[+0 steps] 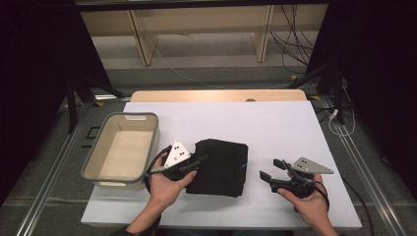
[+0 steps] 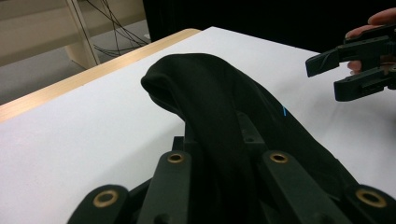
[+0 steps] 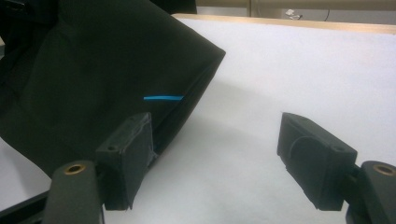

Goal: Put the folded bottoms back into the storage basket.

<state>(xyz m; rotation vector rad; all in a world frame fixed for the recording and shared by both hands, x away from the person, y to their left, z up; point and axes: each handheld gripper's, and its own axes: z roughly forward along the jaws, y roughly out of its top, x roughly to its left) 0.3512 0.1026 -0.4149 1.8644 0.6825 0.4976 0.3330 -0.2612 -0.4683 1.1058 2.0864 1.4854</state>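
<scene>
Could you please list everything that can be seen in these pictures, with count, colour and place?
folded cloth: one, black with a small blue mark, middle of the table, its left edge between the left gripper's fingers.
bin: one, grey rim, cream inside, left side of the table, nothing in it.
table: one, white top with a wooden far edge.
cables: several, dark, on the floor beyond the table.
left gripper: one, black with a grey plate, shut on the cloth's left edge.
right gripper: one, black with a grey plate, fingers open, right of the cloth, apart from it.
hands: two, from the bottom edge, each holding a gripper.
</scene>
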